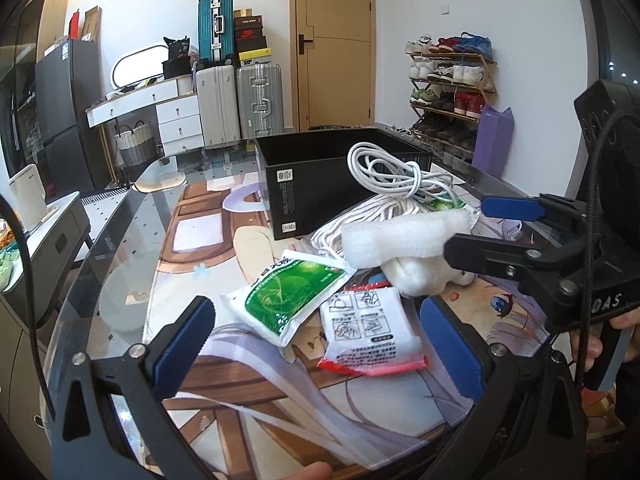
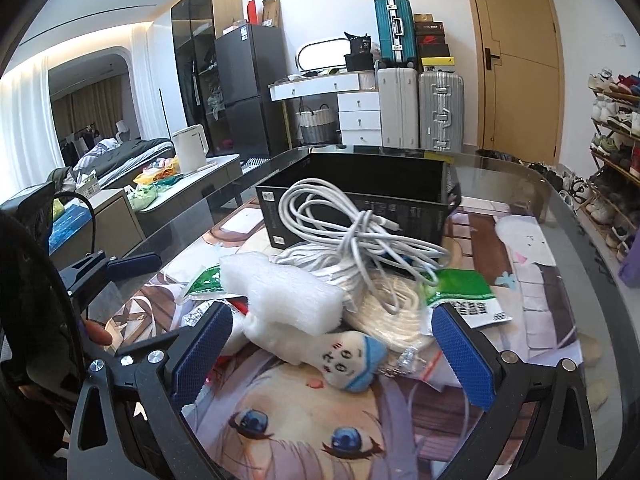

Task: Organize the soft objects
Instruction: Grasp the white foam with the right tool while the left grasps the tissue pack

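A glass-topped table (image 2: 568,208) carrying an anime-print mat (image 2: 320,432) is filling both views. Toward its far edge an open black rectangular cardboard box (image 1: 312,184) is sitting, and a tangled white power cable (image 2: 352,224) is leaning against the box's near wall and spilling over a coil of white braided rope (image 2: 384,300). In front of the rope, near the middle of the table, a white foam packing block (image 2: 280,292) is lying across a small white plush doll with a blue cap (image 2: 344,356) (the doll's face is pointing toward the near edge). Toward the left edge of the pile a green-and-white soft pouch (image 1: 288,300) is overlapping a white sachet with red trim and printed diagrams (image 1: 368,328); another green-and-white packet (image 2: 464,292) is peeking out under the cable on the right.

The left gripper (image 1: 316,344) is hovering over the two flat packets with its blue-padded jaws spread wide, gripping nothing. The right gripper (image 2: 332,356) is likewise standing released, its pads flanking the plush doll and foam block without touching them.
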Available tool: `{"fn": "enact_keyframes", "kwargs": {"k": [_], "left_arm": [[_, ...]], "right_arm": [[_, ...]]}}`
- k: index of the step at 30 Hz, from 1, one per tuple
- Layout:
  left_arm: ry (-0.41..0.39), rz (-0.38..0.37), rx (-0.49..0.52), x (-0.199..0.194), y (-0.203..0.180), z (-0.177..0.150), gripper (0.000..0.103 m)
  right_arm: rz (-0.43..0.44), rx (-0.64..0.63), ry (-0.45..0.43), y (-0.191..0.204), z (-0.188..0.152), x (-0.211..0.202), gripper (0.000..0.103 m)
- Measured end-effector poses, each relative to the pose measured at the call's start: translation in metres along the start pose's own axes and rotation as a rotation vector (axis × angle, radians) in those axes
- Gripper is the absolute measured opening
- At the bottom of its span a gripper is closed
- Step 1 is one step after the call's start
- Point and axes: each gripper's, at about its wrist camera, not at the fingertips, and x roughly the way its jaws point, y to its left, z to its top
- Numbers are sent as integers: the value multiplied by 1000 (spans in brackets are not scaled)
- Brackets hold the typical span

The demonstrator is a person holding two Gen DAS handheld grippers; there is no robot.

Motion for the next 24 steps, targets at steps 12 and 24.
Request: {"fn": "enact_keyframes", "kwargs": {"k": [12,24], "left_arm": [[18,-31,16,2,-4,-3,103],[39,-110,4,4,-12,-4,90]], "right_arm": [[40,-2,40,9,7,18,66],[24,30,-66,-14,-9,-24,52]]}}
